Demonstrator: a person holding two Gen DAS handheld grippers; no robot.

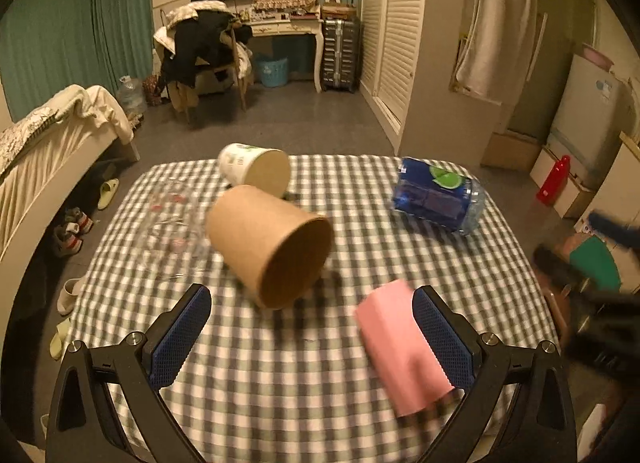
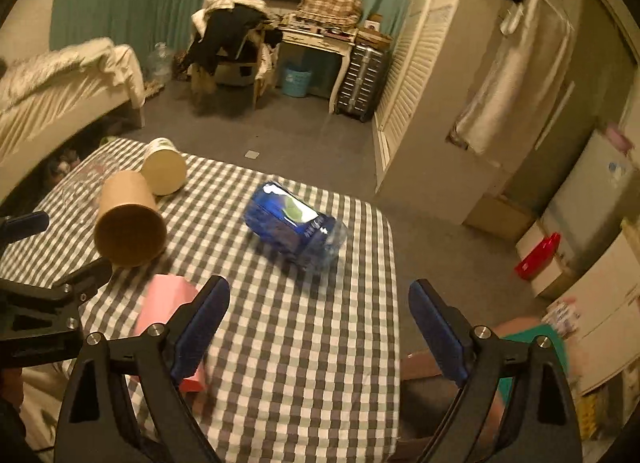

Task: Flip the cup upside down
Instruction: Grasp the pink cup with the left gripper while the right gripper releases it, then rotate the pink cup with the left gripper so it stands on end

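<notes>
Shows the left tongs (image 1: 312, 303) spread wide above the checked surface (image 1: 280, 383), with a brown paper cup (image 1: 268, 247) lying on its side ahead, a pink cup (image 1: 400, 347) beside the right finger, a blue bottle (image 1: 440, 199) farther off.

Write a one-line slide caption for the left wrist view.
Open left gripper above a checked table where a brown paper cup, pink cup and blue bottle lie sideways.

Brown cup (image 1: 272, 247), pink cup (image 1: 404, 347), grey-checked tablecloth (image 1: 320, 383)
</notes>
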